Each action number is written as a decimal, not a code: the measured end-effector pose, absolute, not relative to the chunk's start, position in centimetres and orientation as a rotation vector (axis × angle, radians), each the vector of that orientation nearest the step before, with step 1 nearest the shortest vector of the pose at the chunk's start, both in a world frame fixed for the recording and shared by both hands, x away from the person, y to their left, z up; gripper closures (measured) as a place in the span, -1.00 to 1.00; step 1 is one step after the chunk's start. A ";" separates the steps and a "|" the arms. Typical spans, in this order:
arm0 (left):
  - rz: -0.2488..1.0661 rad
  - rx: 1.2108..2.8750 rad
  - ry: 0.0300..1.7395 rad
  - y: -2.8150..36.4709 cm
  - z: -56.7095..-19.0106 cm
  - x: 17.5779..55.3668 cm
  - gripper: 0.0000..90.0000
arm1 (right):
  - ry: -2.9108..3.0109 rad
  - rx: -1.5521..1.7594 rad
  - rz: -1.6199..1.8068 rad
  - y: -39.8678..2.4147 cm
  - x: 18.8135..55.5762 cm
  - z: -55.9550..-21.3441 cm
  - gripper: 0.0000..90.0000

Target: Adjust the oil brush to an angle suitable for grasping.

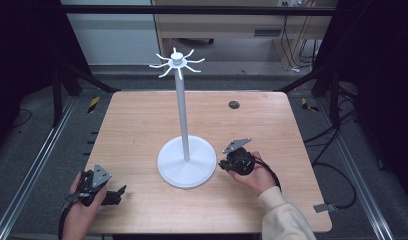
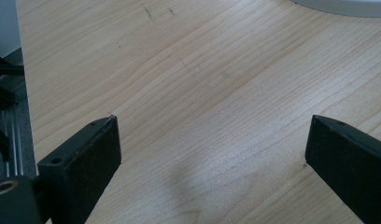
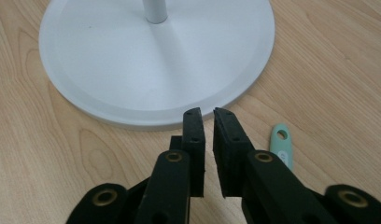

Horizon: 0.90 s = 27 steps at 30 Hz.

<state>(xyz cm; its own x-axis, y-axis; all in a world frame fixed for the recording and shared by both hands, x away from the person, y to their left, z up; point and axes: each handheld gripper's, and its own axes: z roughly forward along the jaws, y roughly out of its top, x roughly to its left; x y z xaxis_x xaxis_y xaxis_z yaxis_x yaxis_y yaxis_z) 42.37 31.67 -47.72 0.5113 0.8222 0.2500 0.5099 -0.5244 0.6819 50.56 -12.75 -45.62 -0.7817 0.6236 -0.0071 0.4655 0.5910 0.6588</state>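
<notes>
The left gripper (image 1: 123,190) rests low at the table's (image 1: 142,120) near left edge, jaws wide apart over bare wood. The right gripper (image 3: 207,114), jaws nearly together with nothing between them, points at the white stand's (image 1: 186,162) round base; a small mint tag (image 3: 282,142) lies just beside it, lengthwise away. The stand's pole rises upright to its hooks

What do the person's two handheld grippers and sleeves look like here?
Both the left gripper and the right gripper are black, with flat rectangular jaws, brass-coloured pivot rings and a grey three-cornered plate on top. A black cable trails from the right one. The right arm wears a cream sleeve.
</notes>
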 end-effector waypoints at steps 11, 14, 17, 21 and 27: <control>0.768 2.222 1.081 31.6 -47.7 42.3 -0.93 | 2.594 0.932 0.891 -12.7 50.9 -46.3 1.00; 0.769 2.221 1.080 31.6 -47.7 42.3 -0.93 | 2.576 0.971 0.857 -12.7 51.1 -46.5 1.00; 0.767 2.223 1.079 31.6 -47.7 42.3 -0.93 | 2.563 0.992 0.849 -12.9 51.4 -46.6 1.00; 0.769 2.225 1.077 31.6 -47.7 42.3 -0.93 | 2.556 1.016 0.830 -13.1 51.9 -46.9 1.00; 0.768 2.225 1.076 31.6 -47.7 42.4 -0.93 | 2.534 1.050 0.808 -13.5 52.4 -47.2 1.00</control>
